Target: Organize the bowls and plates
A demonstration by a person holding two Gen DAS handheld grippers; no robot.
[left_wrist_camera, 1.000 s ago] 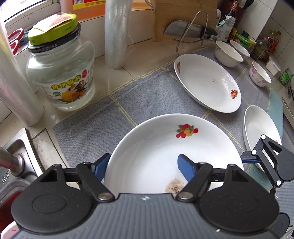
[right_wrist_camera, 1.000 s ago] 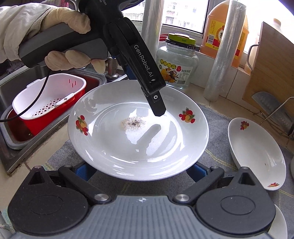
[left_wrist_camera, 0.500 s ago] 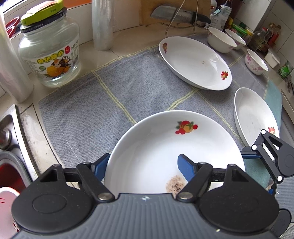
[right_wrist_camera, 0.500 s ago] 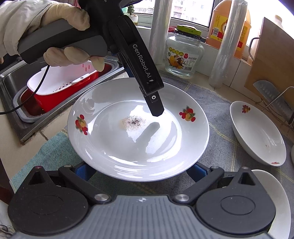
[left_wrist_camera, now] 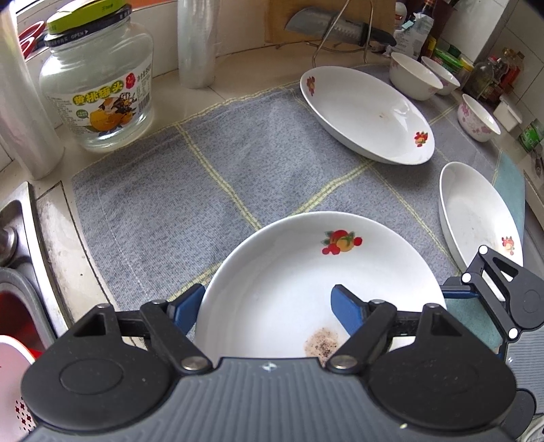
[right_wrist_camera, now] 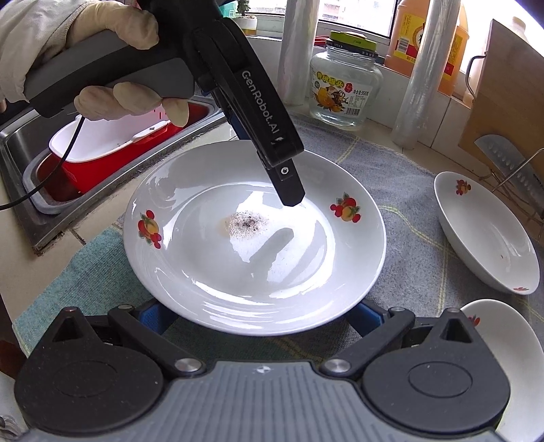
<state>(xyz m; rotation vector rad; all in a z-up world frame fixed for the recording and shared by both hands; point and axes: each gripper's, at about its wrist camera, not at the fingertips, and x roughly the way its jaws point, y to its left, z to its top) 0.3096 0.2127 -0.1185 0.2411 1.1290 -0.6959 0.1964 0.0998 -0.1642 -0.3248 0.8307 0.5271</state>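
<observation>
A white plate [left_wrist_camera: 306,272] with fruit prints and a speckled stain lies low over the grey cloth [left_wrist_camera: 204,170]. My left gripper [left_wrist_camera: 267,306] straddles its near rim, with one blue pad [left_wrist_camera: 346,306] inside the plate and the other outside. Its jaws are opening with the rim between them. In the right wrist view its fingertip [right_wrist_camera: 289,192] hovers just above the plate [right_wrist_camera: 255,255]. My right gripper [right_wrist_camera: 261,316] has its fingers spread wide, and their tips are hidden under the plate's near rim. Two more white plates [left_wrist_camera: 367,115] [left_wrist_camera: 476,217] rest on the cloth.
Three bowls [left_wrist_camera: 411,76] stand at the back right. A glass jar [left_wrist_camera: 98,91], film rolls [left_wrist_camera: 199,40] and a knife on a rack [left_wrist_camera: 340,29] line the back. The sink with a red basin [right_wrist_camera: 102,149] lies beside the cloth. A gloved hand [right_wrist_camera: 112,51] holds the left gripper.
The plate and both grippers have shifted from the sink's edge out over the cloth, away from the jar and slightly lower. The plate keeps its place between both pairs of fingers.
</observation>
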